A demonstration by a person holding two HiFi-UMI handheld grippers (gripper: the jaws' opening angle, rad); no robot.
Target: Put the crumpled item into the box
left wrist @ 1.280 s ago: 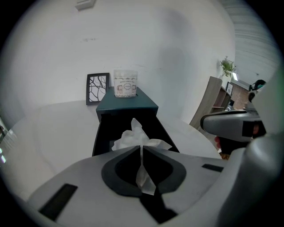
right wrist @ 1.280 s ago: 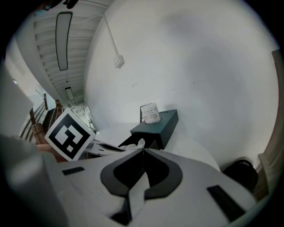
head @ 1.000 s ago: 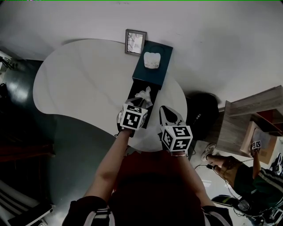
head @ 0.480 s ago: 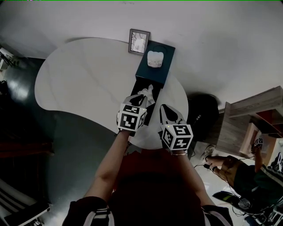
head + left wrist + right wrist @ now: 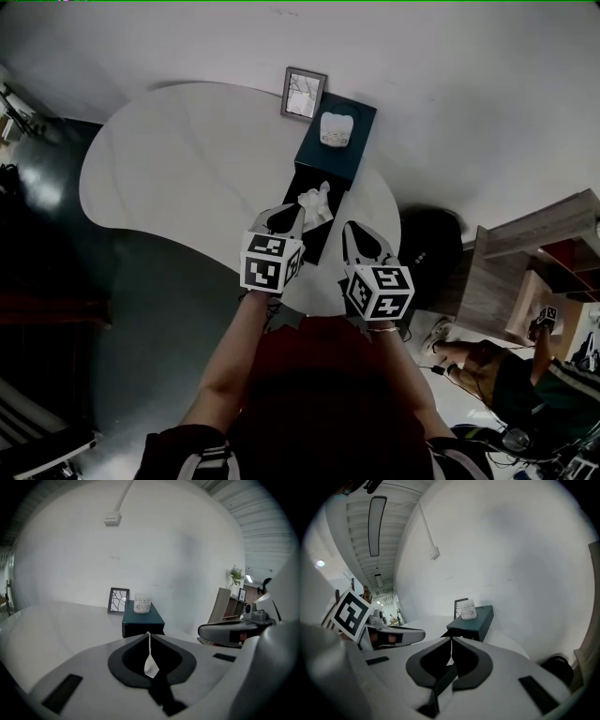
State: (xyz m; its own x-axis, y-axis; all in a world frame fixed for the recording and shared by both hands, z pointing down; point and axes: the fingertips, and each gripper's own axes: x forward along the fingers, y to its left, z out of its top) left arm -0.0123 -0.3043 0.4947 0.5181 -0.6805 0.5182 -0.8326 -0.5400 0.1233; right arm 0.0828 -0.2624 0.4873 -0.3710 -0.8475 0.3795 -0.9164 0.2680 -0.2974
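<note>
Head view: the box (image 5: 325, 165) stands along the right side of the table (image 5: 169, 178), with a cup (image 5: 334, 129) on top and a frame (image 5: 304, 94) behind it at the far edge. A dark tray (image 5: 317, 240) lies against the box's near end and holds the crumpled item (image 5: 316, 200). The left gripper (image 5: 284, 217) is just short of the item. The right gripper (image 5: 348, 228) is beside the tray, over the table's near edge. The table is bare and wide to the left. A dark round thing (image 5: 427, 234) crowds the floor at the right.

Left gripper view: the fingers are pressed together at the tips. A thin white sliver shows in the seam; I cannot tell whether it is pinched. The box is straight ahead, and the tabletop is open to the left.

Right gripper view: the fingers are pressed together on nothing. The box is ahead and the wall is close on the right.
</note>
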